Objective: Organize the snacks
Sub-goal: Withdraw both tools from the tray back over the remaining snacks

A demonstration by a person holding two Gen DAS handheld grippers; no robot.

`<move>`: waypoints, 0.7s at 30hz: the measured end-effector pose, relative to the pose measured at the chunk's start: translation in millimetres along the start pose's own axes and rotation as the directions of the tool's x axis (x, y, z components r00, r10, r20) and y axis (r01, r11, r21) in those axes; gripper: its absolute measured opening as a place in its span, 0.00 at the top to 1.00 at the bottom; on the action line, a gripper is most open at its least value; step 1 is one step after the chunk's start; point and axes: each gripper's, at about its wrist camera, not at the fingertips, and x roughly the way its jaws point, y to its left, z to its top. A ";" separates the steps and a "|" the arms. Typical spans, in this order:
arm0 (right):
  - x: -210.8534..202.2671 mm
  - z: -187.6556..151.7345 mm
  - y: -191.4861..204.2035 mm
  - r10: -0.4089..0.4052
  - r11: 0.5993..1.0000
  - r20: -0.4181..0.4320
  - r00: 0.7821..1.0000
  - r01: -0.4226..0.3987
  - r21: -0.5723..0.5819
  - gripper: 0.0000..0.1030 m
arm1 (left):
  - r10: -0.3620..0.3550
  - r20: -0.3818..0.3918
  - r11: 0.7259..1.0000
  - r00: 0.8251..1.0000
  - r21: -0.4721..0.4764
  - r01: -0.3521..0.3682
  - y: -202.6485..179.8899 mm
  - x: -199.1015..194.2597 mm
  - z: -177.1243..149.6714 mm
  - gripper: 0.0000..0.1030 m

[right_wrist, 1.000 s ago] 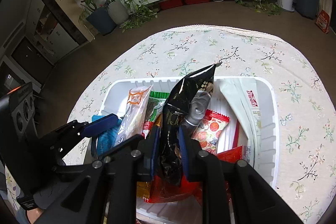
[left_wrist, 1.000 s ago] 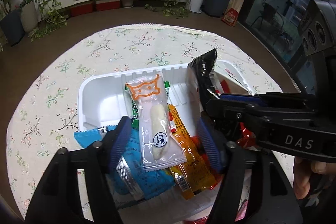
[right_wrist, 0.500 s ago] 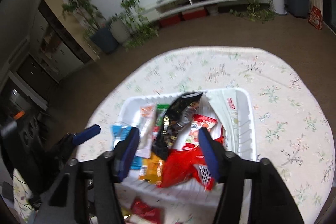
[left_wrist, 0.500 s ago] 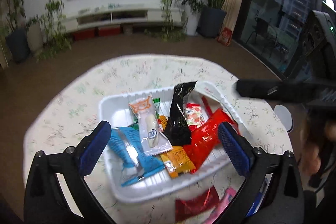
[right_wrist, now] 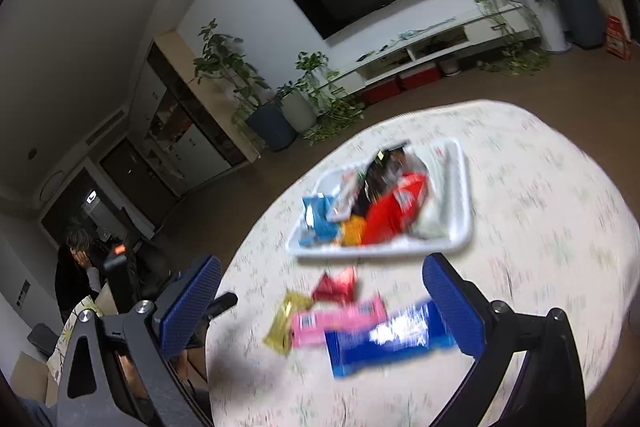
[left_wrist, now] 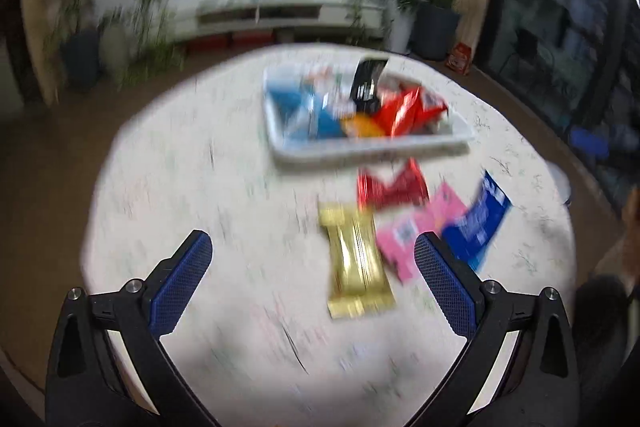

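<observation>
Sitting at twelve o'clock on the floral-clothed round table point(left_wrist: 200, 187), the white plastic tray point(left_wrist: 372, 146) is holding blue, black, orange and red snack packets; four loose packets are lying nearer. Left gripper point(left_wrist: 312, 259) is gaping empty, wider than before; right gripper point(right_wrist: 320, 287) is opening, having released the black packet point(right_wrist: 372, 179) and pulled back.

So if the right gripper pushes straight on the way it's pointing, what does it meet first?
Probably the blue packet lying on the table between its opening jaws, with the pink packet just beside; blur makes depth uncertain.
</observation>
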 end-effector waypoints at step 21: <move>48.7 -55.7 51.5 -0.242 0.586 -0.349 0.905 -0.150 -0.797 0.17 | -0.089 -0.235 0.967 0.968 0.212 0.140 -23.5 47.0 19.9 0.02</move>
